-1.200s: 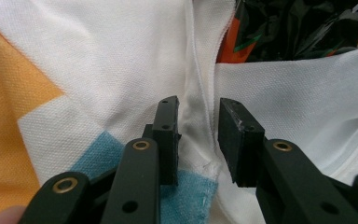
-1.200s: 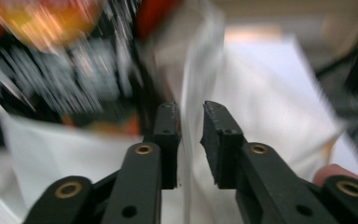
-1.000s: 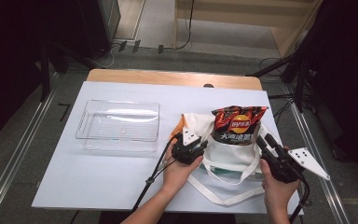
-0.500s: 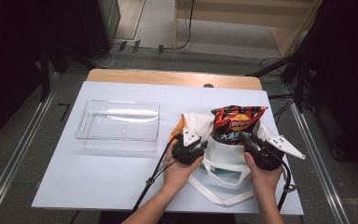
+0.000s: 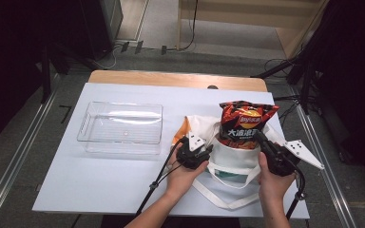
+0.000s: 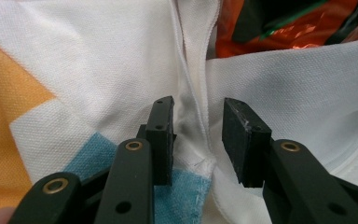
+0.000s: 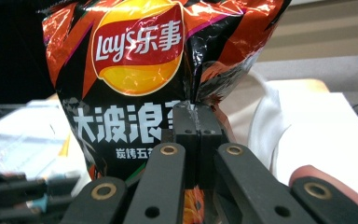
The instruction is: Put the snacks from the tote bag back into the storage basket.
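Since a second ago your right gripper (image 7: 196, 116) has moved in, jaws pinching the chip bag (image 5: 245, 123) standing in the tote (image 5: 233, 159). Left gripper (image 6: 198, 140), jaws parted, straddles tote's seam (light, crinkly, slippery: grip gently).

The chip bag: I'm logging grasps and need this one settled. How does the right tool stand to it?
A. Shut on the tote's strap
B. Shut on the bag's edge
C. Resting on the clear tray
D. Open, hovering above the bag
B: in the right gripper view the right tool has its jaws pressed together on the side edge of the chip bag, which stands in the white tote bag.
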Demonstrator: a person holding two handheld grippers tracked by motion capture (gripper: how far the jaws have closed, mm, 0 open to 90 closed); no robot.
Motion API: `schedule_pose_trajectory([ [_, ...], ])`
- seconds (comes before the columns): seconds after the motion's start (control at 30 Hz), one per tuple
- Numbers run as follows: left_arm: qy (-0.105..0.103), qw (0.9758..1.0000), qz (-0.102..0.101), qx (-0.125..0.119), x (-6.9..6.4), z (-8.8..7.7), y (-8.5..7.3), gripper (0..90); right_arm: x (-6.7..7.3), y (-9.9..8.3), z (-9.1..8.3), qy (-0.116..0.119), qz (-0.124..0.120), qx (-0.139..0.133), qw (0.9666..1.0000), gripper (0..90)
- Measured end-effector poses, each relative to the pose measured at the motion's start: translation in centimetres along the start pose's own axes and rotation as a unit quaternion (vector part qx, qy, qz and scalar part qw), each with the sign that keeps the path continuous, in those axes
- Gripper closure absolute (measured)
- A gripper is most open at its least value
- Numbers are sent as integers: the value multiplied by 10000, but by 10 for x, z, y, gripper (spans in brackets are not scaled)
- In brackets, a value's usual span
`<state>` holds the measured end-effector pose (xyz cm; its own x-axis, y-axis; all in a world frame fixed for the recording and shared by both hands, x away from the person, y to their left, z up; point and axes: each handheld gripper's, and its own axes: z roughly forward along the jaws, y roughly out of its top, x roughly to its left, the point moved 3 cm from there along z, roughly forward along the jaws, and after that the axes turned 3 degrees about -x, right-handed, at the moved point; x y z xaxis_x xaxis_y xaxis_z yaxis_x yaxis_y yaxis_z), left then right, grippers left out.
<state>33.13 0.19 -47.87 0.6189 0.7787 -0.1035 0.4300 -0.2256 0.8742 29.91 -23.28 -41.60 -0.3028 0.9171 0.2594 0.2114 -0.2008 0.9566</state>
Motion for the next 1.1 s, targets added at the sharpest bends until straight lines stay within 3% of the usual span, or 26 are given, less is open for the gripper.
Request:
schedule_pose_trajectory([
  [0.27, 27, 9999, 98, 36, -3, 0, -1, 635, 9, 14, -1, -19, 34, -317, 9995, 900],
  [0.37, 38, 9998, 172, 79, -4, 2, -3, 623, 11, 26, -6, -44, 47, -578, 9983, 900],
  [0.5, -51, 9999, 82, 41, -4, 0, -2, 604, 10, 41, -11, -41, 158, -781, 9968, 900],
  [0.83, -241, 9996, 53, -149, -6, -15, 7, 562, 13, 51, -21, -70, 52, -948, 9955, 900],
  [1.1, -355, 9986, 48, -393, -6, -37, 19, 564, 21, 55, -28, -7, -3, -991, 9951, 900],
])
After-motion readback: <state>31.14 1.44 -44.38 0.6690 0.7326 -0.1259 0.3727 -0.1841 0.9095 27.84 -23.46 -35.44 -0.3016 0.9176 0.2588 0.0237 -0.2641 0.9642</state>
